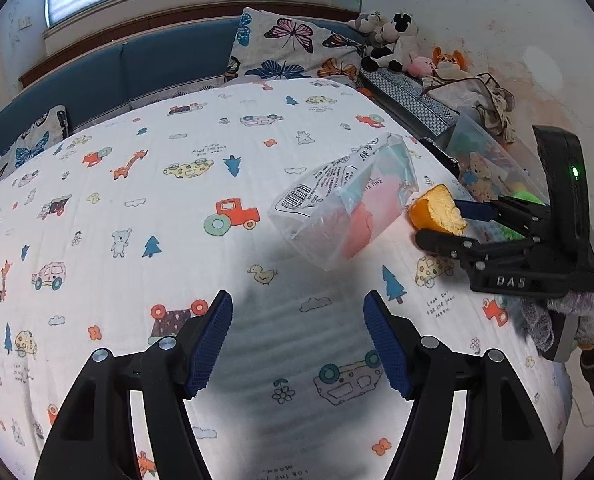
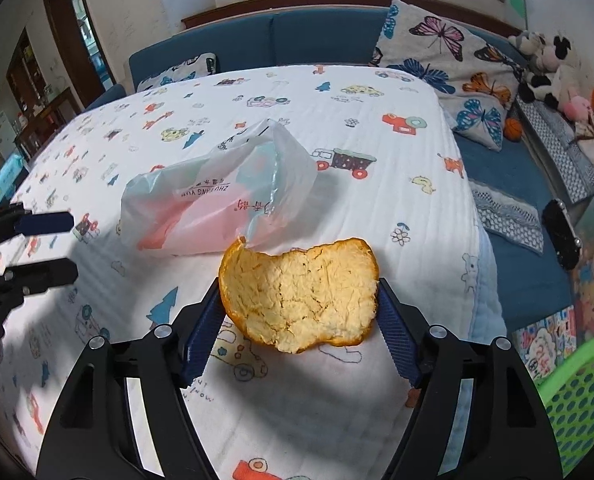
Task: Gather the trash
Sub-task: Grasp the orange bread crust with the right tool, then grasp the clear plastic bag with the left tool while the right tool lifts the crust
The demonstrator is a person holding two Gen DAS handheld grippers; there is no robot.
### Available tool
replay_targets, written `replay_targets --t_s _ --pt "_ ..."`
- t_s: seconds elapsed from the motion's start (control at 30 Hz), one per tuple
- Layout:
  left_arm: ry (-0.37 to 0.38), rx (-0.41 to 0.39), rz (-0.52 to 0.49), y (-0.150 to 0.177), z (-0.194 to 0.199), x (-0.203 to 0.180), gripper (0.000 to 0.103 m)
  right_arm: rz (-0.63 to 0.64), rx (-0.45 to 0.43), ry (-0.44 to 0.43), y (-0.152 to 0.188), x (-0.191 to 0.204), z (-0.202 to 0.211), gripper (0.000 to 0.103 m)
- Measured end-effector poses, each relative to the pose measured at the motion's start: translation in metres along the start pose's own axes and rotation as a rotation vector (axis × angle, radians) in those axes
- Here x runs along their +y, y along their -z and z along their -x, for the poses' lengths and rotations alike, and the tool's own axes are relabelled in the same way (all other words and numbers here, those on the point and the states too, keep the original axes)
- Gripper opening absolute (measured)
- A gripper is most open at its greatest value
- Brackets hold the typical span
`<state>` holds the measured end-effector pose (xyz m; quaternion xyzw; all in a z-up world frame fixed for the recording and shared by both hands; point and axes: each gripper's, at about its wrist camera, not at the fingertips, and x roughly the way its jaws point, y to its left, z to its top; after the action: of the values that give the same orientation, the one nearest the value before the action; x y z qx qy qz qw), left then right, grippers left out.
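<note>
Left tool [image 1: 298, 344] hangs over the bed [image 1: 145, 208], pads spread, nothing between them, just printed sheet and shadow below. Ahead of it, mid-bed, lies a crumpled plastic bag [image 1: 345, 204] with barcode and pink showing through. Just right of the bag, the orange peel [image 2: 299, 294] sits clamped between the blue pads of the right tool [image 2: 299, 312], pith side up, lifted off the sheet. A gloved hand [image 1: 573, 320] holds that tool. Far right, off the bed edge, a green perforated basket [image 2: 581, 396]
</note>
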<state>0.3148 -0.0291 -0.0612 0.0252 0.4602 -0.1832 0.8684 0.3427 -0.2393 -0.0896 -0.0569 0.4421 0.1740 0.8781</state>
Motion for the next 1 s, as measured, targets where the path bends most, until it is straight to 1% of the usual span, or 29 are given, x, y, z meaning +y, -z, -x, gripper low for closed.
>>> replay_targets --t_s 0.13,0.2,0.3,0.5,0.57,0.63,0.77,0.87,1.0 --pt "0.0 -0.002 0.007 -0.005 -0.005 0.0 0.066 0.026 -0.01 0.023 0.003 0.003 0.003 0.064" --pt "0.005 -0.005 0.005 -0.007 -0.008 -0.001 0.066 0.02 -0.019 0.022 0.004 0.002 0.006 0.059" --pt "0.004 -0.014 -0.011 -0.013 -0.012 -0.007 0.066 0.002 -0.027 0.015 0.005 -0.002 0.011 0.053" --pt "0.003 -0.023 -0.04 -0.028 -0.025 -0.016 0.066 -0.022 -0.035 0.015 0.012 -0.008 0.021 0.05" --pt "-0.007 -0.029 -0.059 -0.034 -0.029 -0.021 0.066 -0.037 -0.037 0.012 0.015 -0.012 0.024 0.05" --pt "-0.027 -0.037 -0.086 -0.039 -0.032 -0.025 0.061 -0.045 -0.039 0.012 0.017 -0.015 0.028 0.05" --pt "-0.026 -0.022 -0.097 -0.048 -0.044 -0.027 0.056 -0.061 -0.045 0.014 0.022 -0.021 0.035 0.05" --pt "-0.014 -0.014 -0.079 -0.051 -0.05 -0.023 0.048 -0.07 -0.049 0.017 0.027 -0.026 0.041 0.05" --pt "0.006 -0.004 -0.068 -0.049 -0.054 -0.024 0.03 -0.087 -0.054 0.016 0.033 -0.03 0.048 0.05"
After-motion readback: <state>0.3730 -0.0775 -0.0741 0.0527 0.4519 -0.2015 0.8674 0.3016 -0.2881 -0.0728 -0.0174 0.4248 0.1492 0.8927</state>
